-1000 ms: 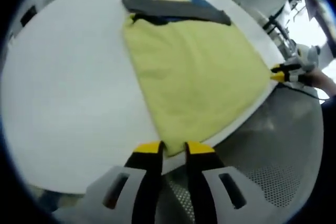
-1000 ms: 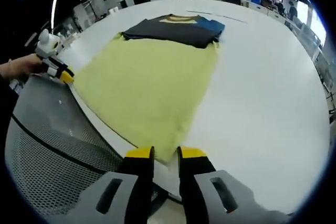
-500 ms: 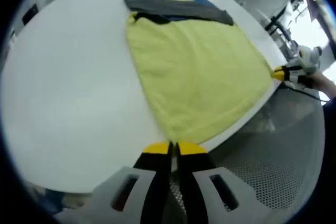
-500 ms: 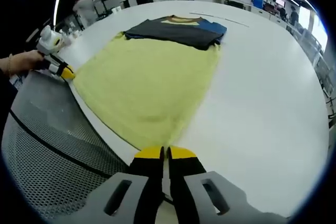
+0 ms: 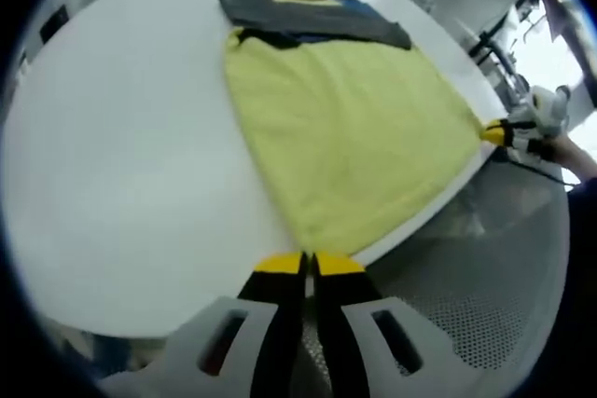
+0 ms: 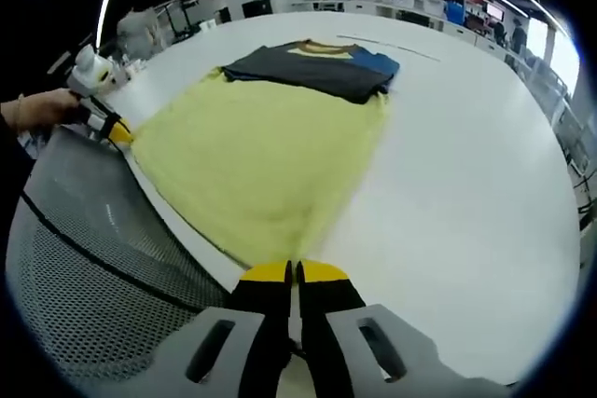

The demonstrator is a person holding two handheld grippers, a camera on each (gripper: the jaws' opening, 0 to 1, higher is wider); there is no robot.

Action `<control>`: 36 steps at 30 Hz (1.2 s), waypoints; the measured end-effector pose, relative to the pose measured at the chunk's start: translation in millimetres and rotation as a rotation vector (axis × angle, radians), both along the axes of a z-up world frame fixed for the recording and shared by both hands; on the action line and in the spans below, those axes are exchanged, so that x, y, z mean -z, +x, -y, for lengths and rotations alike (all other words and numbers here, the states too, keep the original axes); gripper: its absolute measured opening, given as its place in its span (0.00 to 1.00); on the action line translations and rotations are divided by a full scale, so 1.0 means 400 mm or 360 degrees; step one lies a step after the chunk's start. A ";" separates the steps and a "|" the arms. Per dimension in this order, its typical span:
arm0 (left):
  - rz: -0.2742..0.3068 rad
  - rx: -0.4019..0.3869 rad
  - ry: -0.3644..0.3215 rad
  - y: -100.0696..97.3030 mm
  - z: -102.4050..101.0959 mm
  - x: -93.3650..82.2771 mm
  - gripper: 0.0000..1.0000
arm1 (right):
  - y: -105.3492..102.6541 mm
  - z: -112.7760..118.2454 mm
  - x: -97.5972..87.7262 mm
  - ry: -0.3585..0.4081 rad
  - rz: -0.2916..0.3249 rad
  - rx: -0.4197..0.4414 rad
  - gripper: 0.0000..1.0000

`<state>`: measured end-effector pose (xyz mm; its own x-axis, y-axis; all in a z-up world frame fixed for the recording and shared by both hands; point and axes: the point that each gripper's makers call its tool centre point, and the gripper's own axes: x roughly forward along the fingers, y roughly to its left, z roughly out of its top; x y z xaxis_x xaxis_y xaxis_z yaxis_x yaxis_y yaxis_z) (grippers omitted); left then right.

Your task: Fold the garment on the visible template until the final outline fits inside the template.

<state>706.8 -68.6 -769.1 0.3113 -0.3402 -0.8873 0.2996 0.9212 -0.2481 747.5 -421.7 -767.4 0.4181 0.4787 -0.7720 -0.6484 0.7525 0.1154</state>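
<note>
Jaws of both grippers pinch the yellow garment [image 5: 350, 132] at the white table's [image 5: 121, 165] near edge.

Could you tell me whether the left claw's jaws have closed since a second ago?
Yes. The left claw stood open astride the yellow fabric garment corner at the white table edge; now its jaws meet, pinching that corner.

In the left gripper view, the left gripper [image 5: 307, 264] pinches the near corner of the yellow garment [image 5: 345, 142] on the white table [image 5: 121, 165], while the right gripper [image 5: 494, 131] grips its far corner.
</note>
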 end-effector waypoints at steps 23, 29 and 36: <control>0.0067 -0.0058 -0.0106 -0.039 0.007 -0.101 0.00 | -0.031 0.005 -0.108 0.0102 0.0073 -0.0009 0.03; 0.0082 -0.0079 -0.0155 -0.055 0.013 -0.131 0.00 | -0.047 0.011 -0.129 0.0144 0.0078 0.0013 0.03; 0.0083 -0.0076 -0.0163 -0.069 0.009 -0.150 0.00 | -0.071 0.006 -0.148 0.0165 0.0057 -0.0012 0.03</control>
<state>679.1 -72.3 -708.9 0.3740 -0.4117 -0.8311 0.2710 0.9055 -0.3266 719.2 -424.2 -708.3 0.4407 0.5586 -0.7026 -0.6591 0.7328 0.1692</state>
